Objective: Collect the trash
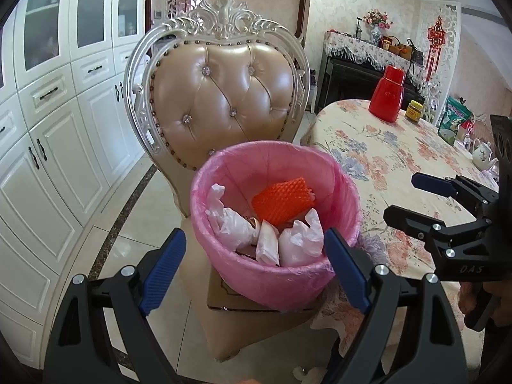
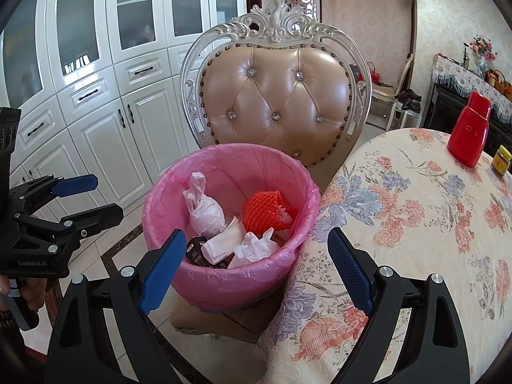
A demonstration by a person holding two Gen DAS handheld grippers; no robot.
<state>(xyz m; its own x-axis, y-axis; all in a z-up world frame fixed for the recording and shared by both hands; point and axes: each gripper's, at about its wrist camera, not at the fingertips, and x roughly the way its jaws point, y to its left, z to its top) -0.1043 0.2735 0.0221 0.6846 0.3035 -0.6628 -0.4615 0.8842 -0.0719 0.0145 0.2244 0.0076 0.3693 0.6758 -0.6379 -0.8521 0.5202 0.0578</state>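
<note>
A bin lined with a pink bag stands on a cardboard box on a chair seat, beside the table. Inside lie an orange foam net, white crumpled bags and tissues, and a dark box. My left gripper is open just in front of the bin's near rim, nothing between its fingers. My right gripper is open too and empty, over the bin's near edge and the table corner. Each gripper shows in the other's view, right gripper and left gripper.
A tufted beige chair backs the bin. The floral-clothed table carries a red flask, a yellow-lidded jar and a white teapot. White cabinets line the left wall.
</note>
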